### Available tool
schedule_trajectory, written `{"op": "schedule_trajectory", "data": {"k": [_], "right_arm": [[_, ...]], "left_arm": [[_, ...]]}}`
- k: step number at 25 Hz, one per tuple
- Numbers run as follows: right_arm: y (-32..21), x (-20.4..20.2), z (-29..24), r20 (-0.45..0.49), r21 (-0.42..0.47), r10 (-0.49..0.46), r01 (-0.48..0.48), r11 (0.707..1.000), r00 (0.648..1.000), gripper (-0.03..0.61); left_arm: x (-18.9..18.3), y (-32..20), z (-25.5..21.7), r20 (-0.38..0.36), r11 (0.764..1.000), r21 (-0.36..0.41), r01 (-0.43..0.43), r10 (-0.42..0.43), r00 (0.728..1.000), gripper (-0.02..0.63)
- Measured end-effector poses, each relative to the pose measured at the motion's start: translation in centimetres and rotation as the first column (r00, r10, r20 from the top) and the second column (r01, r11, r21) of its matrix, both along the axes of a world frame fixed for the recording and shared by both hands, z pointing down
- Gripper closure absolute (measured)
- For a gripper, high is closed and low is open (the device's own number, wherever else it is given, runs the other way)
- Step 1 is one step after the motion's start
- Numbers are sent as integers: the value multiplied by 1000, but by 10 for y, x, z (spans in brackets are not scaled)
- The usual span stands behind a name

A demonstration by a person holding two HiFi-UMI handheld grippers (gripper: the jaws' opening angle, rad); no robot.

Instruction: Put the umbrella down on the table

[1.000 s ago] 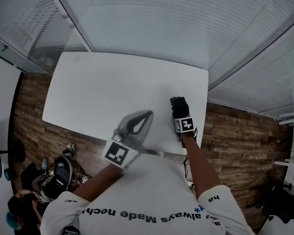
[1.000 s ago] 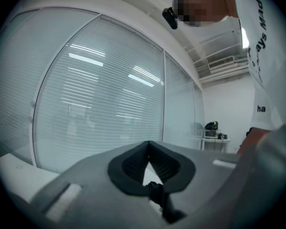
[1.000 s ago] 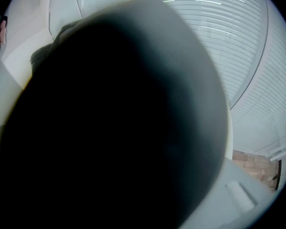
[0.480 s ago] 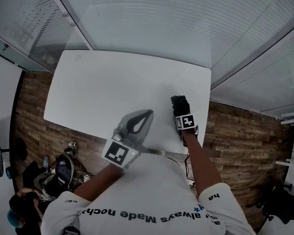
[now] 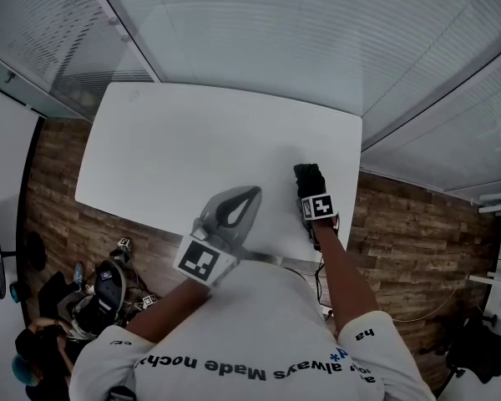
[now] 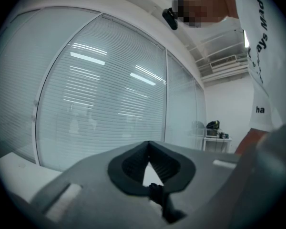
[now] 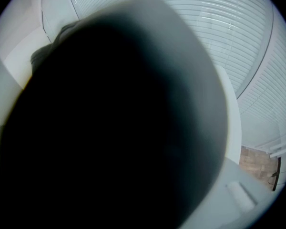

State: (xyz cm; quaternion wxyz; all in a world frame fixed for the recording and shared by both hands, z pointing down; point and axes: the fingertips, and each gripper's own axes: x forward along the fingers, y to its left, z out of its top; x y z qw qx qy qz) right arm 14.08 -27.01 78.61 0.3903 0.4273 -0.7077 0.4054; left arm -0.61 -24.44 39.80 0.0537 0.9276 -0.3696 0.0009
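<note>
A black folded umbrella (image 5: 306, 175) is at the right end of the white table (image 5: 184, 140), close to its near right corner. My right gripper (image 5: 309, 187) points steeply down with its jaws round the umbrella; whether the umbrella touches the tabletop I cannot tell. In the right gripper view the umbrella (image 7: 109, 128) is a dark mass filling nearly everything, with one grey jaw showing at the lower right. My left gripper (image 5: 250, 195) hovers level over the table's near edge. Its tips (image 6: 148, 144) meet and hold nothing.
Glass walls with blinds (image 5: 317, 48) run behind the table and to its right. Wooden floor (image 5: 401, 232) shows on both sides. Bags and gear (image 5: 100, 295) lie on the floor at the lower left. The table's right edge (image 5: 351, 182) is just beside the right gripper.
</note>
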Motion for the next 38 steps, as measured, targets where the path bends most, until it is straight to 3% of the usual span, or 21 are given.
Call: {"op": "schedule_trajectory", "data": {"k": [38], "right_arm": [[17,0,22,1,-71,0,0,997,1000,331]], "left_arm": [[-1,-1,3,-4,1000,-2,3,-3,1000,611]]}}
